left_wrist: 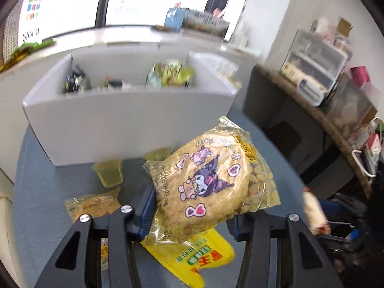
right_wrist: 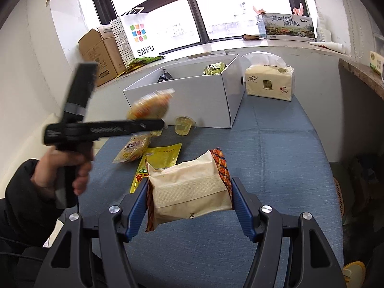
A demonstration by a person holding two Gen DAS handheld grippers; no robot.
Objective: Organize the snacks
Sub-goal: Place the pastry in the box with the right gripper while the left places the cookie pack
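Left gripper (left_wrist: pixel 192 218) pinching cartoon snack bag (left_wrist: pixel 211 182) above blue table (left_wrist: pixel 48 168); right gripper (right_wrist: pixel 189 204) clamping beige packet (right_wrist: pixel 189 192), white box (right_wrist: pixel 192 100) ahead

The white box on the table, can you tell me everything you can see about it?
The white box looks like plain cardboard, rectangular and open on top, standing upright on the blue table. A few snack packets poke up inside. Two small jelly cups sit by its front wall and a tissue pack stands beside it. Neither gripper touches it.
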